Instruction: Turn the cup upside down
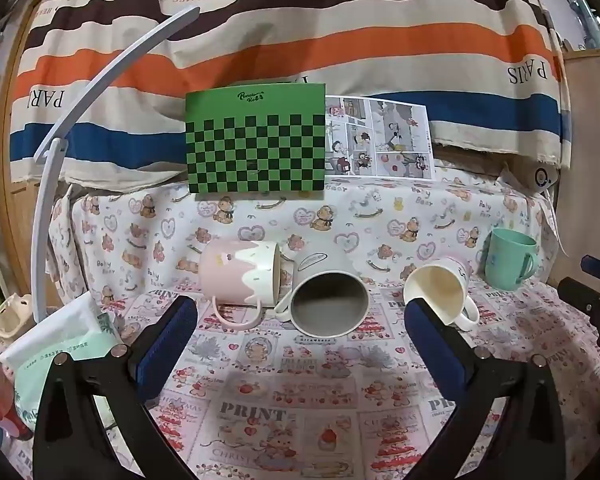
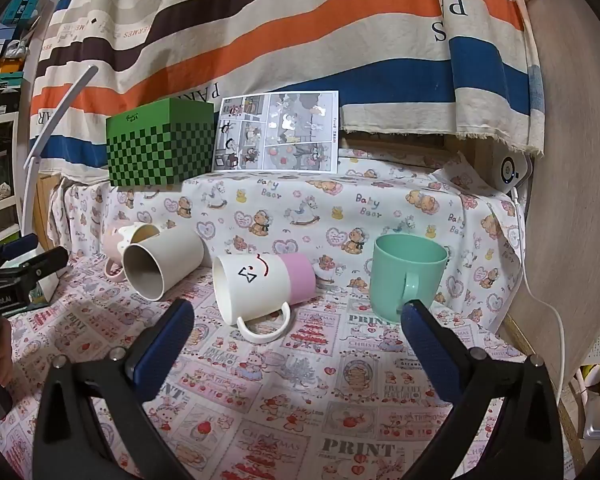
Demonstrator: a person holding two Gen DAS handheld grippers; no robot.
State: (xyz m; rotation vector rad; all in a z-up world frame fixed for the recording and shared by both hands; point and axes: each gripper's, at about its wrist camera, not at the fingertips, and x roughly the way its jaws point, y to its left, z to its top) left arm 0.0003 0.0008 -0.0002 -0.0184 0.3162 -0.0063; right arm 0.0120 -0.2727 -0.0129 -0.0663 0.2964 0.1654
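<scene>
Several cups are on the patterned cloth. A mint green cup (image 2: 406,276) stands upright at the right; it also shows in the left wrist view (image 1: 508,258). A white and pink cup (image 2: 260,284) lies on its side, as do a plain white cup (image 1: 328,300) and a pink drip-glaze cup (image 1: 240,272). My left gripper (image 1: 300,320) is open and empty, in front of the plain white cup. My right gripper (image 2: 298,322) is open and empty, between the white and pink cup and the green cup.
A green checkered box (image 1: 256,140) and a comic sheet (image 1: 380,138) stand on the raised shelf behind. A white lamp arm (image 1: 52,168) rises at the left. A tissue pack (image 1: 64,364) lies at the left front. A wooden panel (image 2: 572,200) bounds the right.
</scene>
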